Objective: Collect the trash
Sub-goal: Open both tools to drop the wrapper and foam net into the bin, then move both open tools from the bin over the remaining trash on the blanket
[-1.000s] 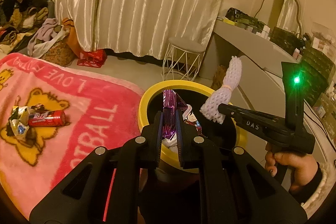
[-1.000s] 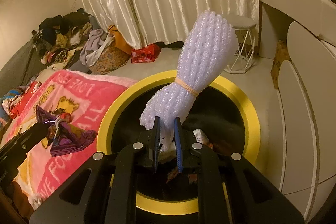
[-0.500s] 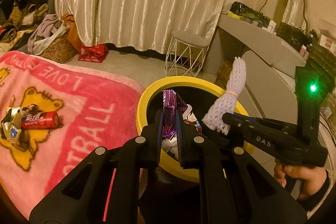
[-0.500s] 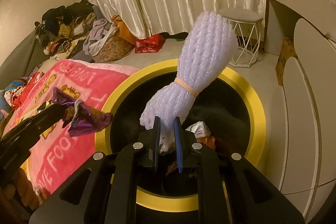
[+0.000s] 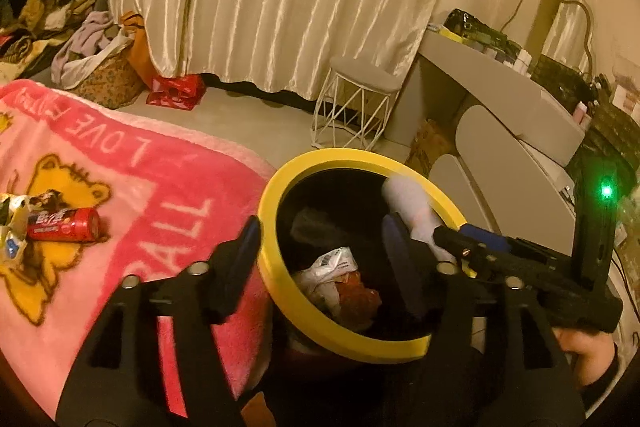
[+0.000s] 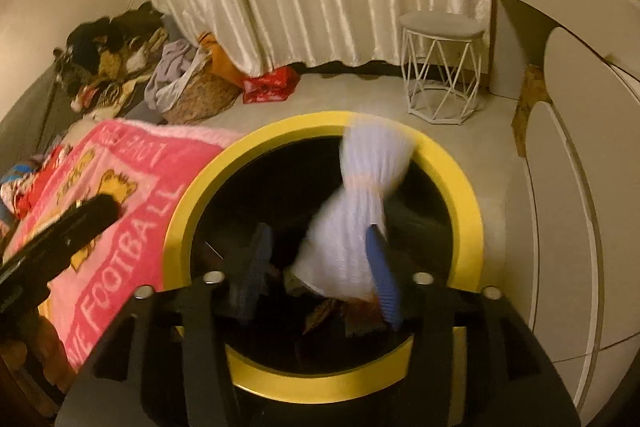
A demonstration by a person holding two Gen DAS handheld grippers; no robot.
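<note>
A black bin with a yellow rim (image 5: 276,187) (image 6: 460,171) stands beside the pink blanket. My left gripper (image 5: 320,251) is open and empty over the bin. My right gripper (image 6: 320,259) is open over the bin too. The white foam net bundle (image 6: 356,227) is blurred between its fingers and tips into the bin; it also shows in the left wrist view (image 5: 408,203). Crumpled wrappers (image 5: 332,267) lie inside the bin. A red can (image 5: 64,227) and crumpled foil wrappers (image 5: 16,223) lie on the blanket.
The pink blanket (image 5: 140,195) covers the surface left of the bin. A white wire stool (image 5: 356,111) stands behind the bin. A white desk and cabinets (image 5: 504,115) run along the right. Clothes and bags (image 5: 100,67) are piled at the back left by the curtain.
Both grippers opened. The purple wrapper left my left gripper and is out of sight. The foam net bundle slipped from my right gripper and is dropping into the bin.
</note>
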